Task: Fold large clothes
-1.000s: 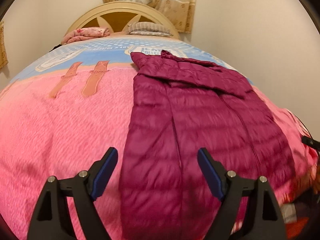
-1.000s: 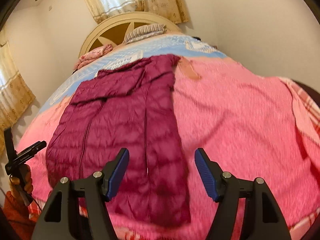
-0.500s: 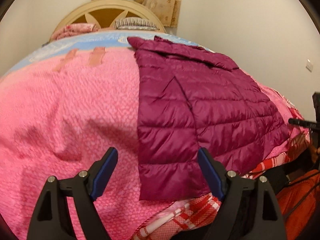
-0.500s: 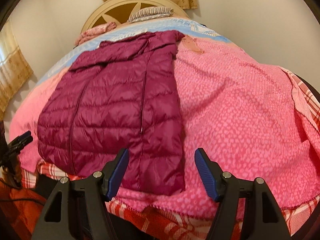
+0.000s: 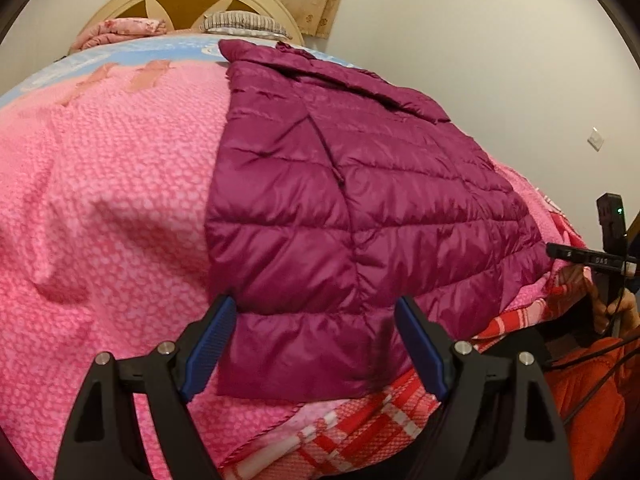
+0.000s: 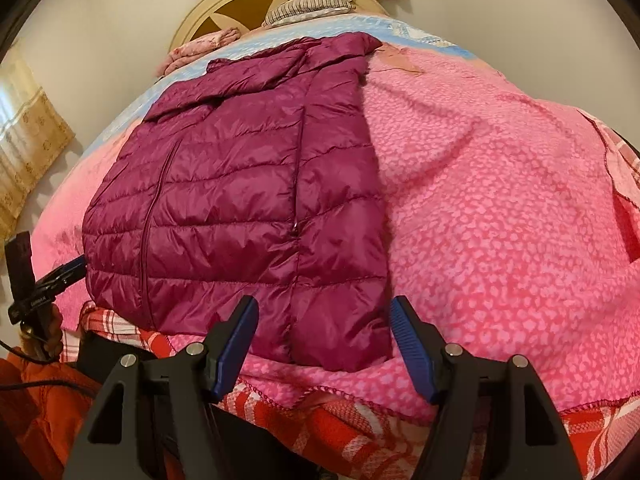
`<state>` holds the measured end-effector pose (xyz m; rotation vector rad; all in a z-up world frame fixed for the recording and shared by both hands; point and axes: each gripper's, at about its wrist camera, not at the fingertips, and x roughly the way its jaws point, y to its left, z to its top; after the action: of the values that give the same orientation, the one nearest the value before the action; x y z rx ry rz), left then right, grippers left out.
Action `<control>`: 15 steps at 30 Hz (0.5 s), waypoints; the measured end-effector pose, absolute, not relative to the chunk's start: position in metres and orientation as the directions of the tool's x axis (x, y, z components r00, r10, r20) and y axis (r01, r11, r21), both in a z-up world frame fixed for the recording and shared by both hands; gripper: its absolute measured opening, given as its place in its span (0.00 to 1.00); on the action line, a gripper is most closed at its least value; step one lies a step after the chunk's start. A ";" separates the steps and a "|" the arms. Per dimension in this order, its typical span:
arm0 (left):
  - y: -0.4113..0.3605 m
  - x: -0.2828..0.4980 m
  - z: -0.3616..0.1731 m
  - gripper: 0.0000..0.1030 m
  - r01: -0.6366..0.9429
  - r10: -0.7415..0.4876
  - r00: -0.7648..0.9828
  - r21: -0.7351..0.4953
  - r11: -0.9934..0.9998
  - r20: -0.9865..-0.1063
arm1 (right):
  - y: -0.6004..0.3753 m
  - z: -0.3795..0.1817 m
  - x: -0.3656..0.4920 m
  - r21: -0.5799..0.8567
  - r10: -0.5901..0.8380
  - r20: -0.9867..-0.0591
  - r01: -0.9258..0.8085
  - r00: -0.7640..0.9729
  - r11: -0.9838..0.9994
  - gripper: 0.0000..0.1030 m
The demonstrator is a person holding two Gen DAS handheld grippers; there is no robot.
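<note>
A maroon quilted puffer jacket [image 5: 352, 208] lies flat on a pink blanket [image 5: 104, 208], collar toward the headboard, hem at the bed's near edge. It also shows in the right wrist view [image 6: 240, 208], with its sleeves folded over the body. My left gripper [image 5: 316, 340] is open and empty, just in front of the jacket's hem at its left corner. My right gripper [image 6: 324, 340] is open and empty, in front of the hem's right corner. Neither touches the jacket.
A red plaid cover [image 5: 360, 420] hangs under the blanket at the bed's near edge. A cream headboard [image 5: 188, 0], pillows [image 5: 244, 24] and a folded pink quilt [image 5: 120, 30] are at the far end. White walls stand on both sides. The other gripper shows at the side of each view [image 5: 608, 248].
Both grippers have dropped lower and pulled back toward the foot of the bed. The hem and the bed's edge now fill the lower part of each view. The jacket has not moved.
</note>
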<state>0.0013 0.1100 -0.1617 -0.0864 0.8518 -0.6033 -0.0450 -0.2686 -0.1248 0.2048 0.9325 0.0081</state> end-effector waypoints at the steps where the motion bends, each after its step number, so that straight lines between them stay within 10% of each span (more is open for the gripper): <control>1: 0.109 0.002 -0.164 0.82 0.465 -0.535 0.495 -0.311 0.829 -0.685 | -0.267 -0.125 -0.045 0.164 0.087 -0.799 0.077 0.596 0.983 0.66; 15: 0.115 0.006 -0.176 0.74 0.430 -0.582 0.451 -0.407 0.806 -0.676 | -0.253 -0.134 -0.030 0.004 -0.002 -0.821 0.010 0.571 1.000 0.66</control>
<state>0.0056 0.1150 -0.1757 -0.1861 0.9072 -0.6297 -0.0298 -0.2535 -0.1339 0.0088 0.9632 -0.0069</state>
